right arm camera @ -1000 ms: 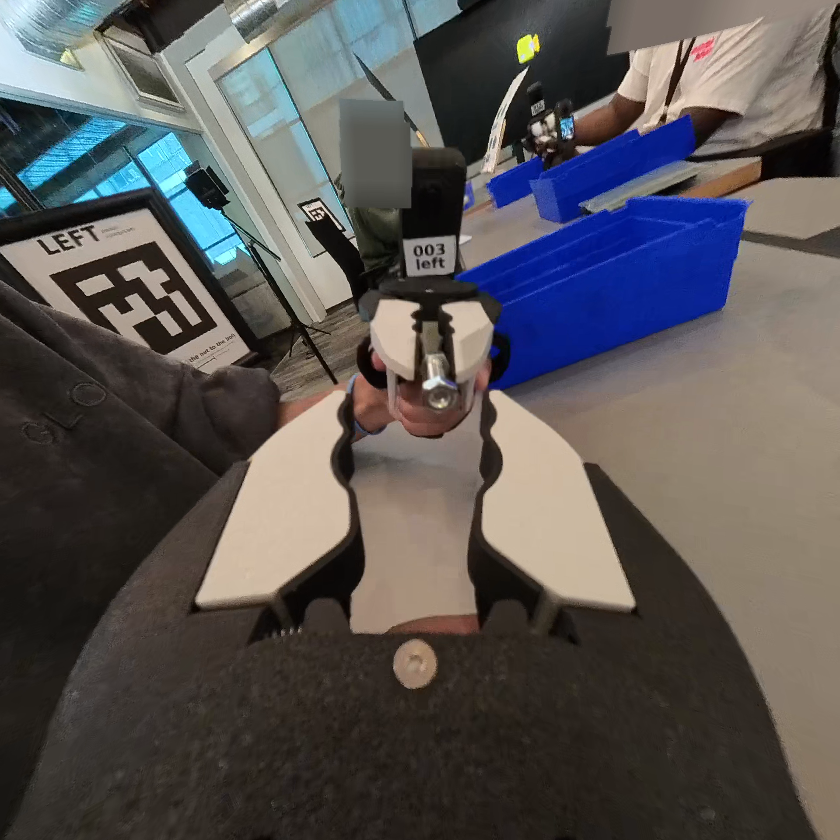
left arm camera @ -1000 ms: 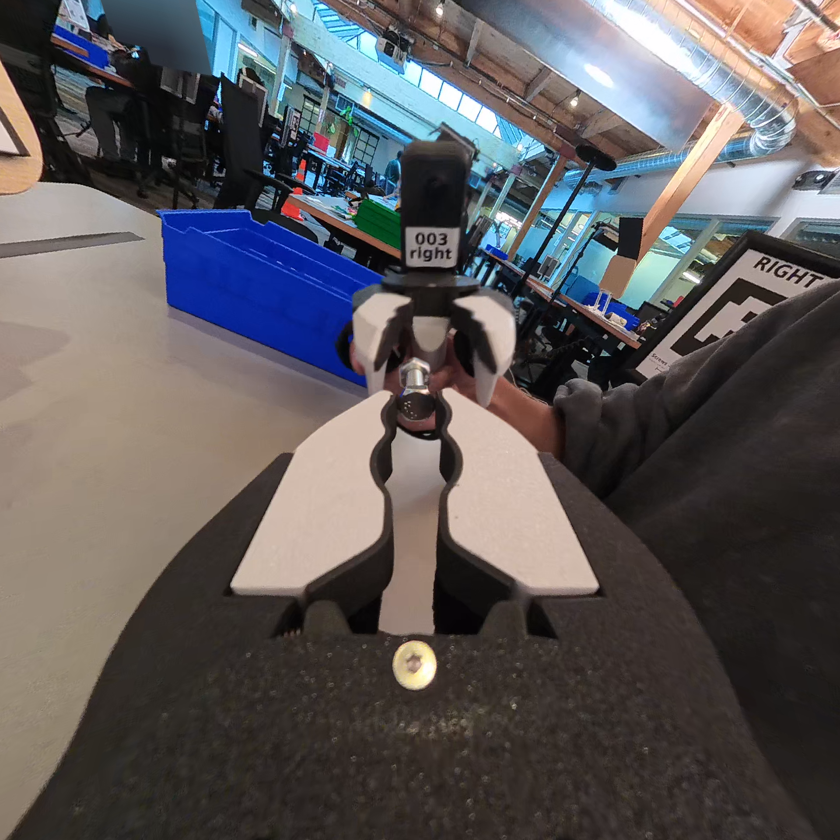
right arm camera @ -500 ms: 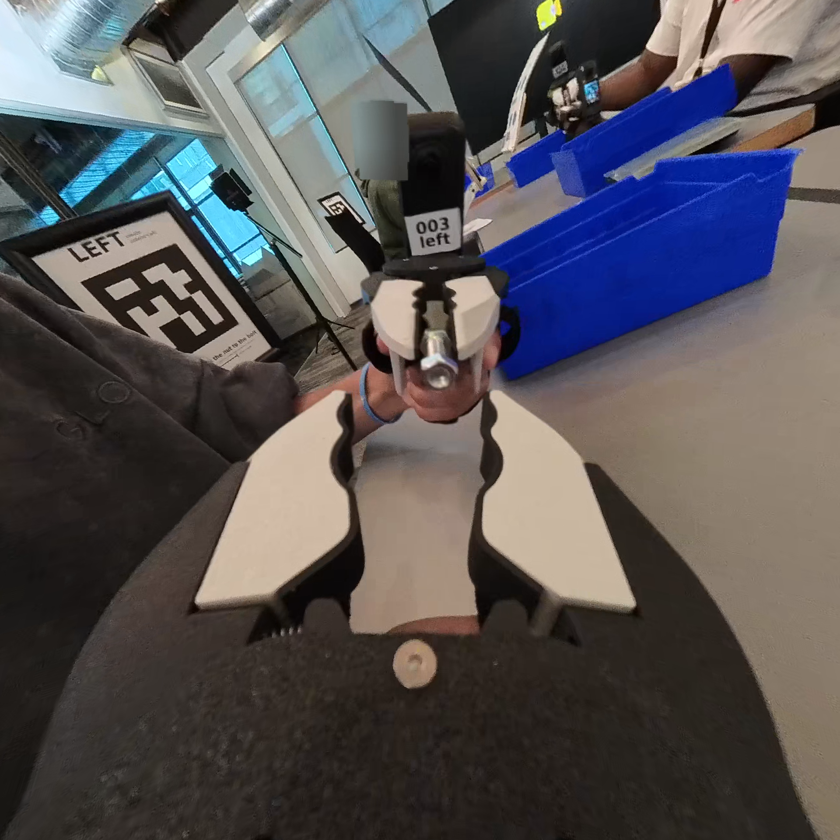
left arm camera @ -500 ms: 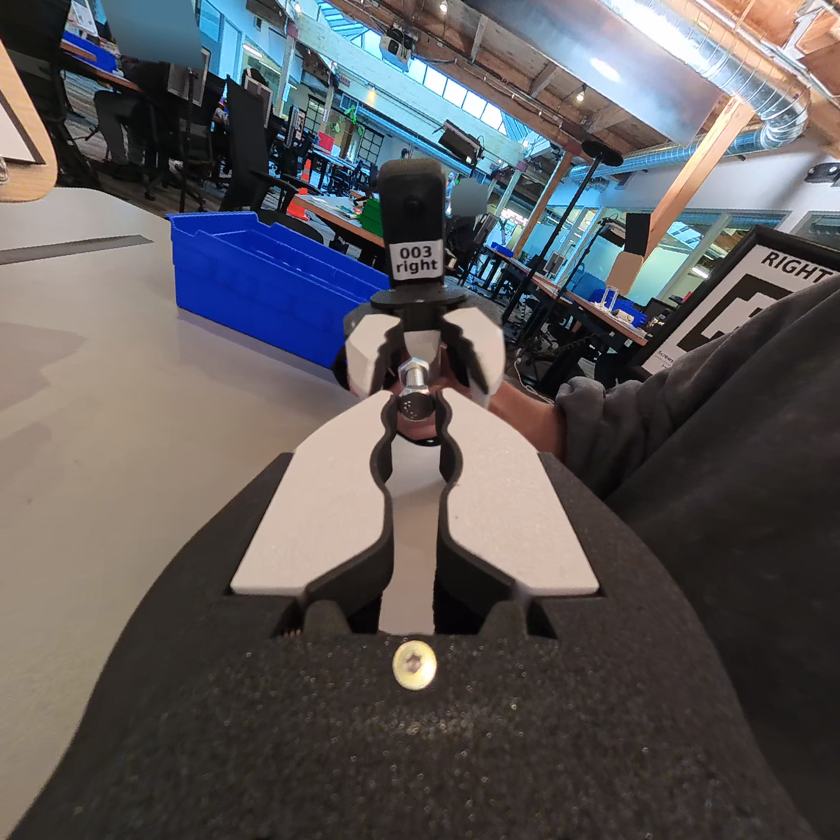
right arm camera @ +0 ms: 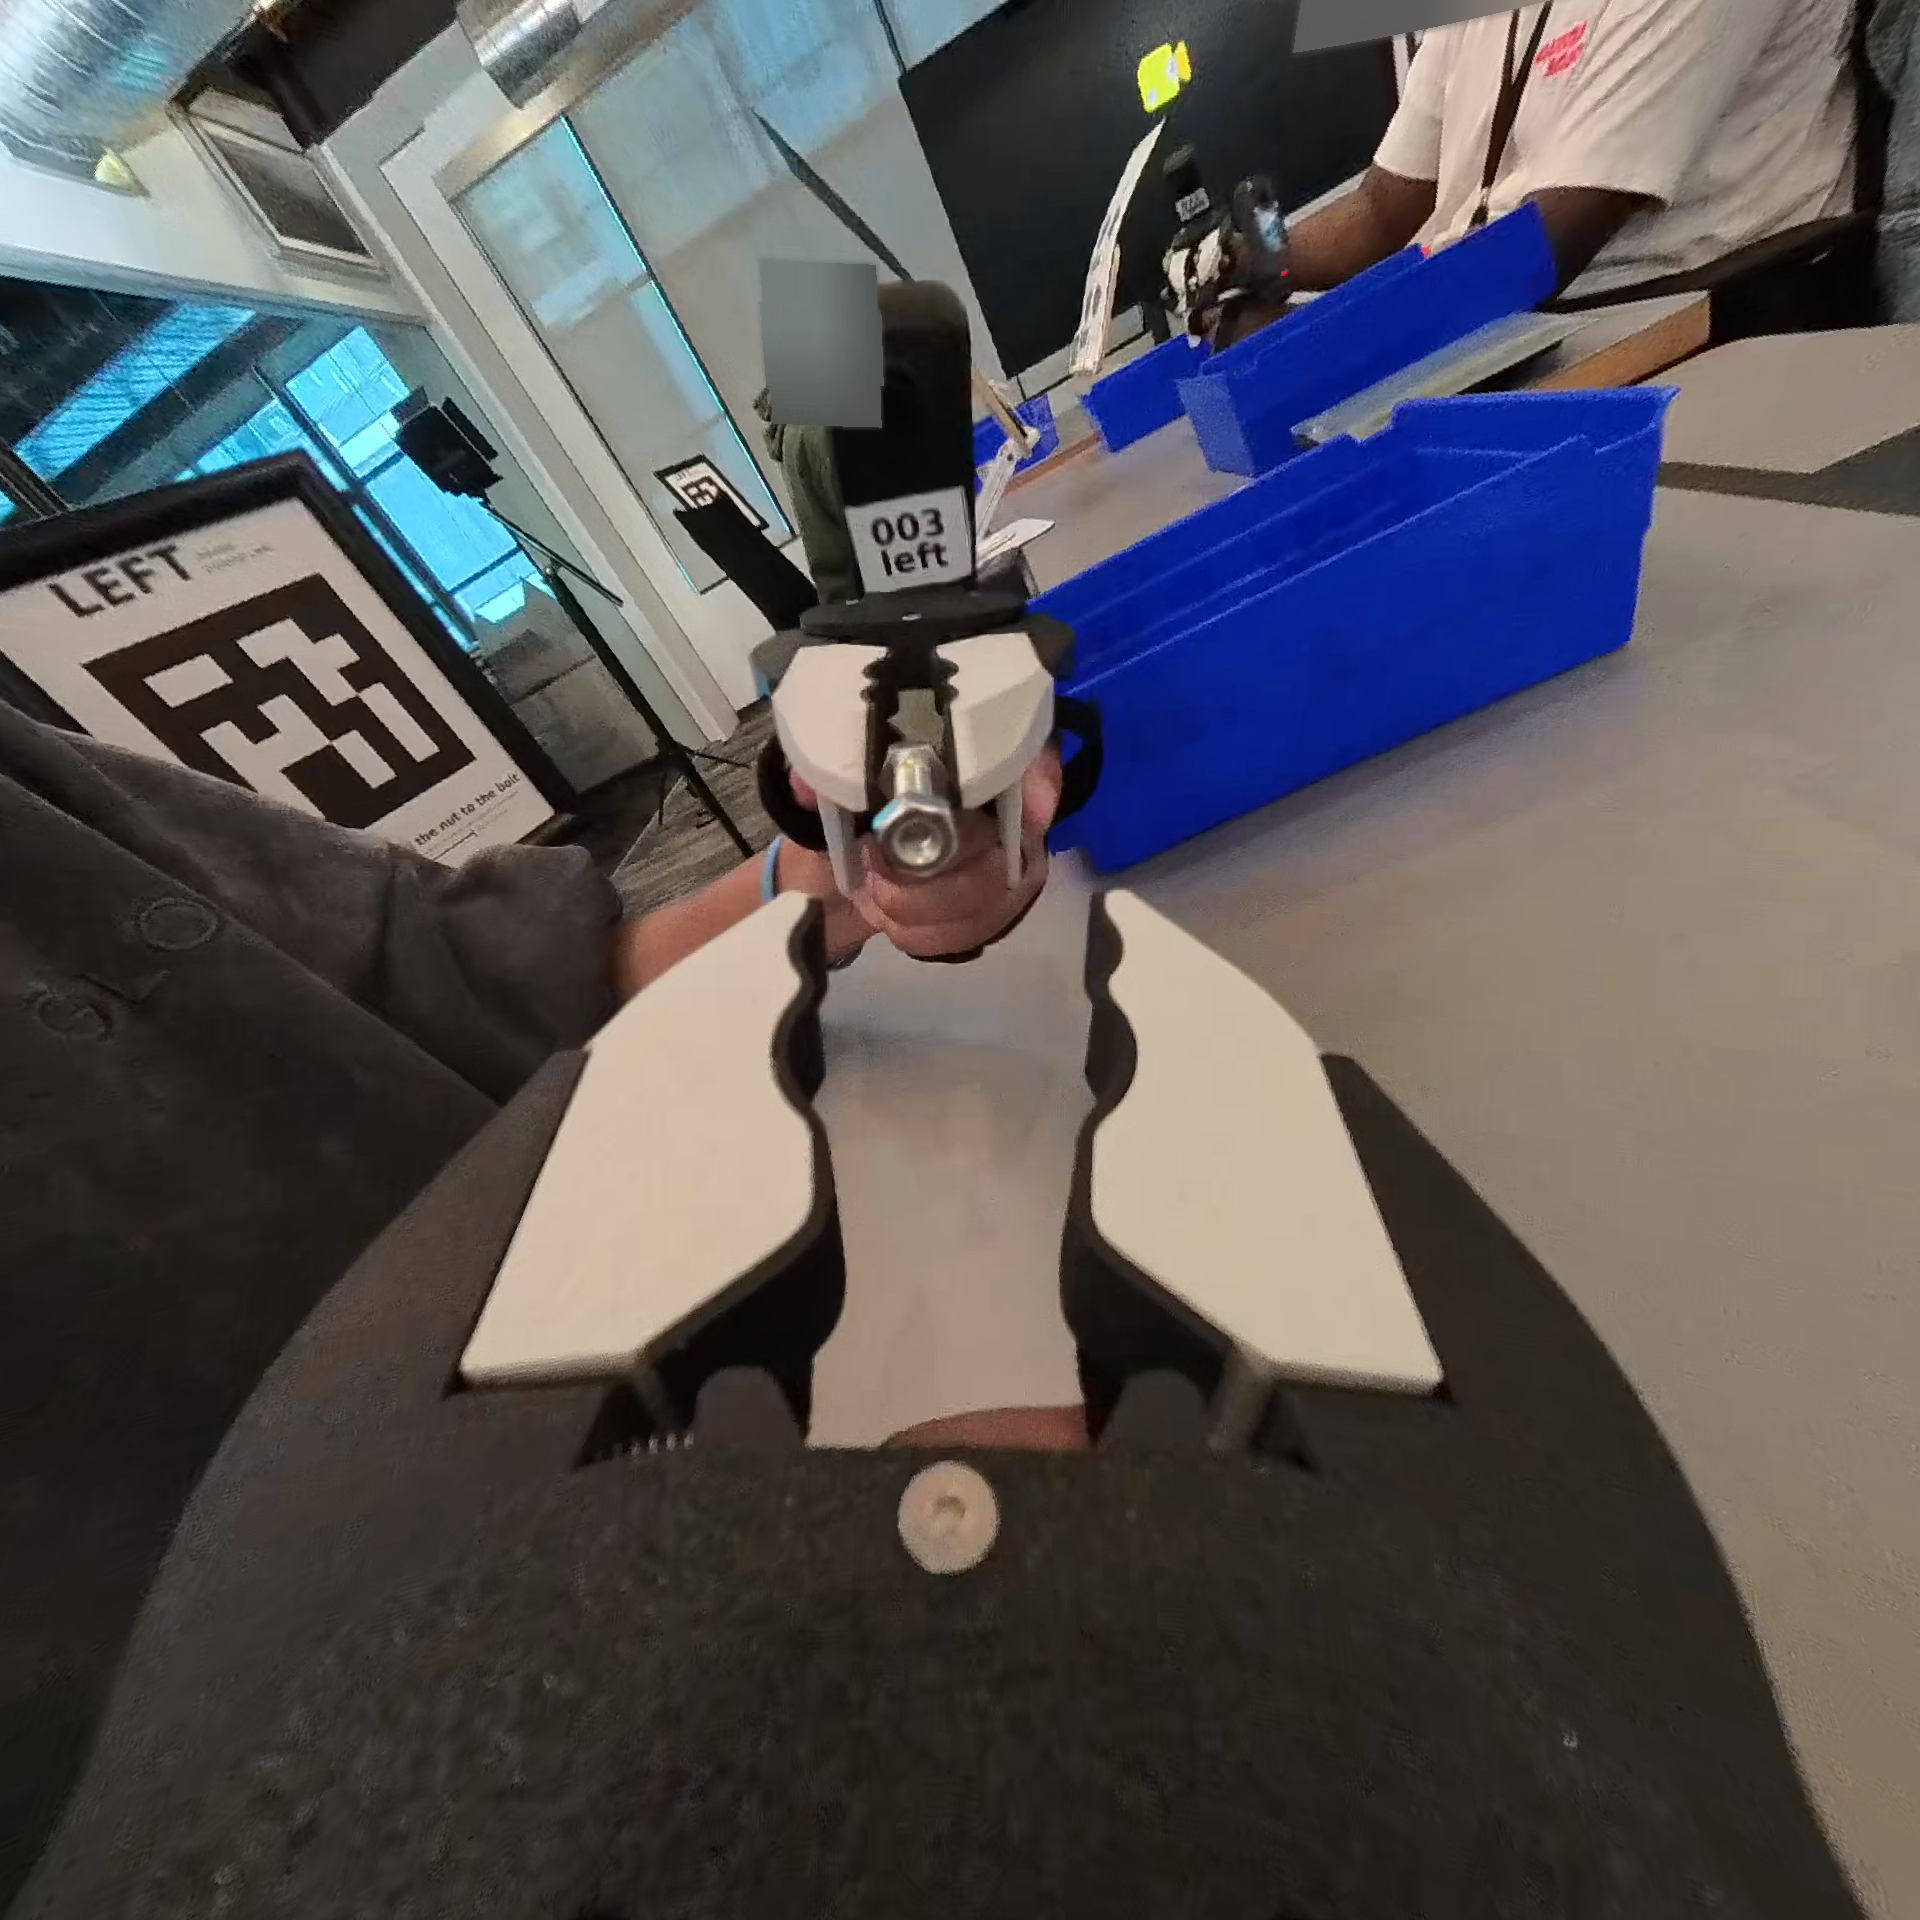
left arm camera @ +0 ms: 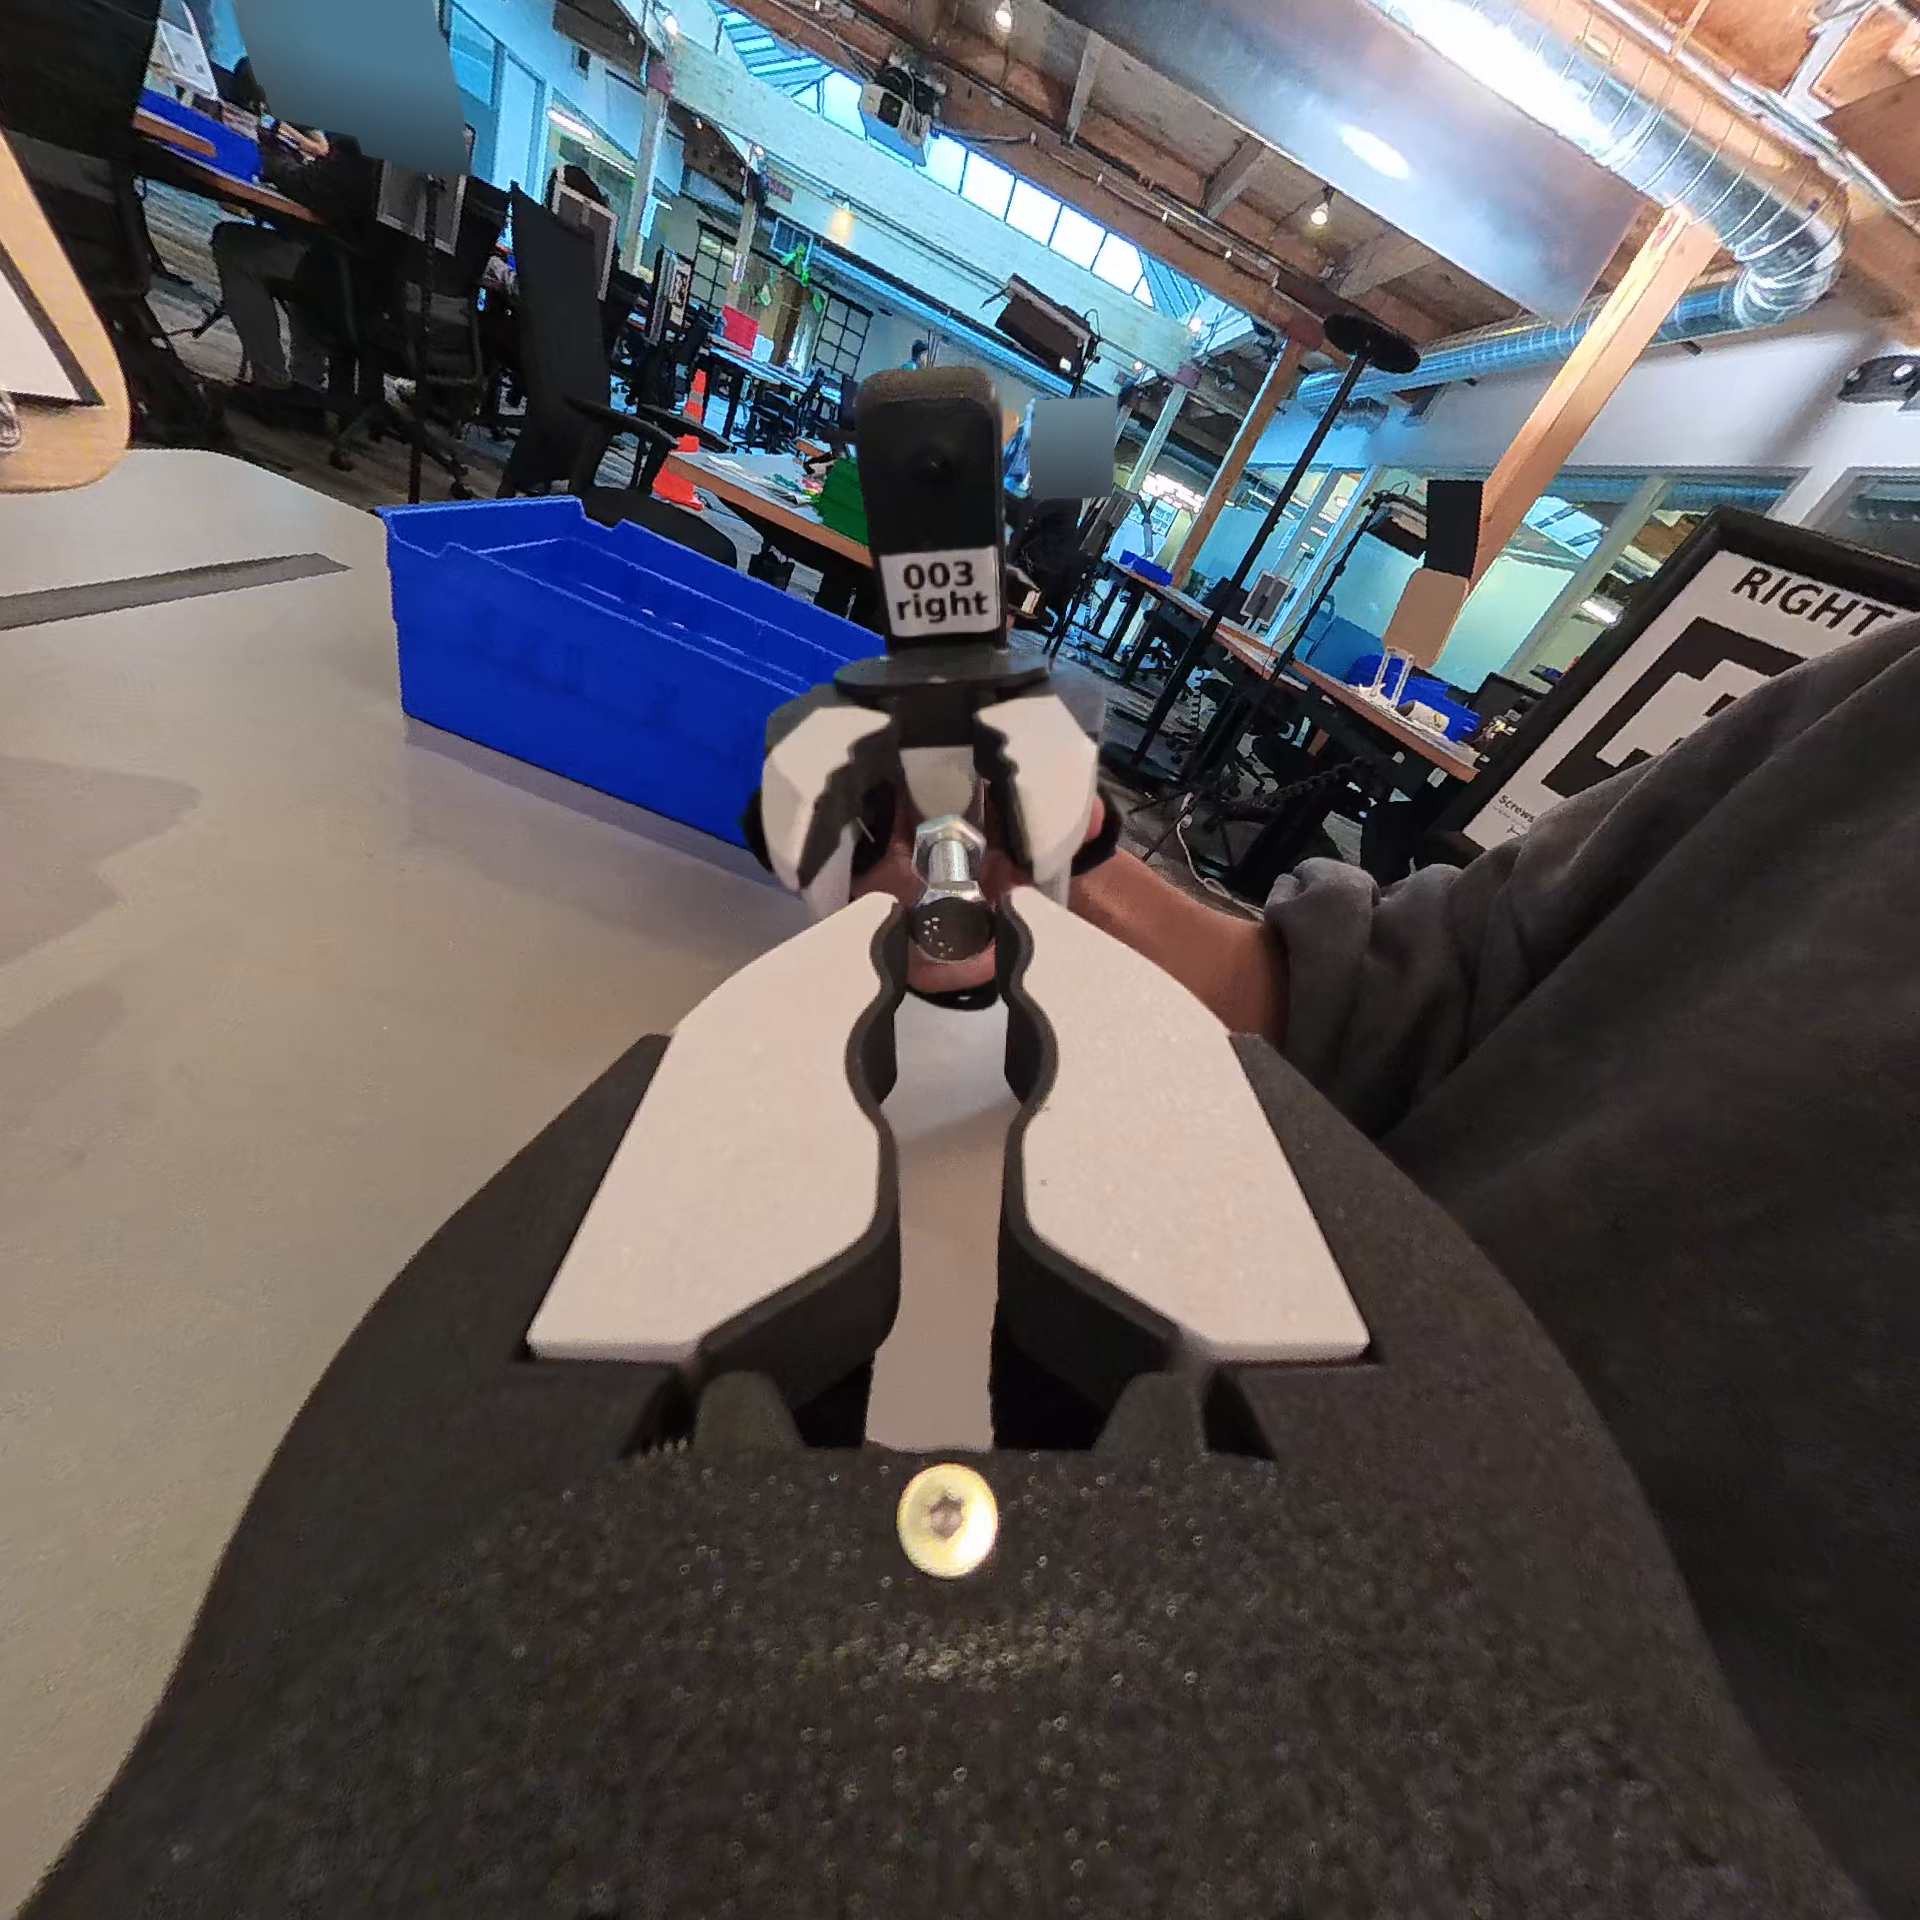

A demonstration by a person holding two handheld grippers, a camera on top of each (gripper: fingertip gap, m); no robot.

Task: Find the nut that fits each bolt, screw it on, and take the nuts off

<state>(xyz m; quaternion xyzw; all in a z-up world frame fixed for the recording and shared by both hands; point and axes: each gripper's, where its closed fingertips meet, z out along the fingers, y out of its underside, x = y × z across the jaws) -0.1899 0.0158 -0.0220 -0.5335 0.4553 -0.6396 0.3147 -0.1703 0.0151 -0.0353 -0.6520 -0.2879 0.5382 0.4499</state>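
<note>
Two handheld grippers face each other above a grey table (left arm camera: 312, 1039). The left gripper (left arm camera: 951, 925) clamps the hex head of a steel bolt (left arm camera: 948, 883) at its fingertips, the shank pointing straight ahead; a hex nut (right arm camera: 914, 831) sits near the bolt's far end. The right gripper (right arm camera: 951, 935) is spread wide, its white fingers (right arm camera: 686, 1174) apart from the nut, though seen from the left wrist its tips appear to flank the nut, contact unclear. A blue bin (left arm camera: 603, 655) stands beyond the tools on the tabletop, with bare surface between. Framed black-and-white marker boards (right arm camera: 260, 665) rise behind the dark sleeves (left arm camera: 1558, 914); each gripper's camera mount carries a small printed label (right arm camera: 912, 545).
</note>
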